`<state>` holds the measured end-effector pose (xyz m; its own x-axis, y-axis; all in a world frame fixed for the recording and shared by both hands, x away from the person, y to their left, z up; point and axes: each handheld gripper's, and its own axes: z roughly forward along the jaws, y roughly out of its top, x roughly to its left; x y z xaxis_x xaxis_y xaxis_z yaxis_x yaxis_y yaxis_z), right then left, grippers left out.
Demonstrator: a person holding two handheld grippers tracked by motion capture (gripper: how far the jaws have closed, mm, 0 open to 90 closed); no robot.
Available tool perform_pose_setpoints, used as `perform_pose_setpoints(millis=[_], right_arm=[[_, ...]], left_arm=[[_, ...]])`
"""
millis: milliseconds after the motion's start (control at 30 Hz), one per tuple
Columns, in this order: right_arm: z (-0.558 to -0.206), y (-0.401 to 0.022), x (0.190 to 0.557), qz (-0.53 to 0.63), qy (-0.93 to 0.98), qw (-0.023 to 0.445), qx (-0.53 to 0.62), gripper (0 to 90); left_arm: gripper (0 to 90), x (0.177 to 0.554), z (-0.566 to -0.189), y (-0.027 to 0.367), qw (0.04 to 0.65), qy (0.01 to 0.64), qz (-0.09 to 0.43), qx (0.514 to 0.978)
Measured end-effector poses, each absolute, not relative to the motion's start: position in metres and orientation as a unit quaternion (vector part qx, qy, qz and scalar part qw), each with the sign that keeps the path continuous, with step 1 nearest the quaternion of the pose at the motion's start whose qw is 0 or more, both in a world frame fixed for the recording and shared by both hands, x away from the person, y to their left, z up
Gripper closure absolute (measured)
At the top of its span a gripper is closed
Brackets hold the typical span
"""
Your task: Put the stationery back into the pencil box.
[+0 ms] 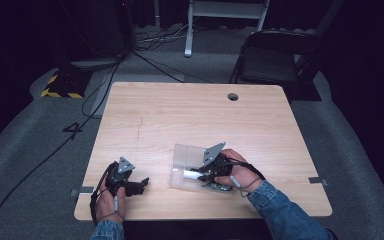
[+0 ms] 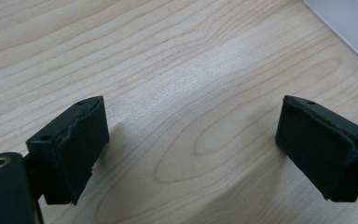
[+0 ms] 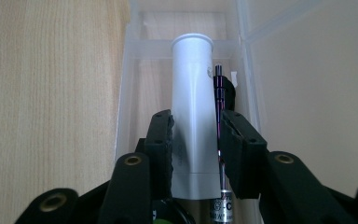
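A white tube [image 3: 192, 93] lies lengthwise in a clear plastic box [image 3: 126, 93], with a thin purple pen [image 3: 219, 88] along its right side. My right gripper [image 3: 196, 116] reaches into the box; one pad lies against the tube's left side and the other against the pen, so the jaws are shut on the pair. In the high view that right gripper [image 1: 198, 175] is at the box [image 1: 179, 181] near the table's front, and the tube [image 1: 187, 174] pokes out to the left. My left gripper [image 1: 139, 185] rests at the front left, open over bare wood, with nothing between its fingers [image 2: 77, 140].
The box's open lid [image 1: 190, 152] stands behind it, and a corner of the clear plastic [image 2: 349, 23] appears in the left gripper view. The wooden table [image 1: 190, 115] has a cable hole [image 1: 233, 96] near its far edge. A folding chair [image 1: 275, 55] and floor cables lie beyond.
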<state>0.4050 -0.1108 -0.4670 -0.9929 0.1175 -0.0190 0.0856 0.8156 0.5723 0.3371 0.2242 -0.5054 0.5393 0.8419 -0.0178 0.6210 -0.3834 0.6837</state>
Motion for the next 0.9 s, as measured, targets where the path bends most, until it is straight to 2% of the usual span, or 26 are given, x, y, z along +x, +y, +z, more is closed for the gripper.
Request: perform_pose_setpoints(millis=[300, 400, 633, 733, 900], right_arm=[[-0.46, -0.116, 0.404, 0.32, 0.944, 0.024, 0.071, 63.5], [-0.452, -0.124, 0.405, 0.328, 0.94, 0.026, 0.085, 70.7], [-0.452, -0.127, 0.403, 0.316, 0.944, 0.036, 0.085, 74.0], [-0.456, -0.121, 0.399, 0.305, 0.949, 0.04, 0.073, 78.9], [-0.456, -0.118, 0.397, 0.298, 0.951, 0.042, 0.066, 81.8]], left_arm=[[8.1, 0.337, -0.506, 0.223, 0.327, 0.451, 0.163, 0.814], [5.6, 0.339, -0.506, 0.223, 0.322, 0.446, 0.163, 0.819], [3.0, 0.34, -0.506, 0.222, 0.322, 0.447, 0.16, 0.819], [2.8, 0.34, -0.506, 0.222, 0.322, 0.447, 0.159, 0.819], [2.8, 0.34, -0.506, 0.222, 0.322, 0.447, 0.16, 0.819]])
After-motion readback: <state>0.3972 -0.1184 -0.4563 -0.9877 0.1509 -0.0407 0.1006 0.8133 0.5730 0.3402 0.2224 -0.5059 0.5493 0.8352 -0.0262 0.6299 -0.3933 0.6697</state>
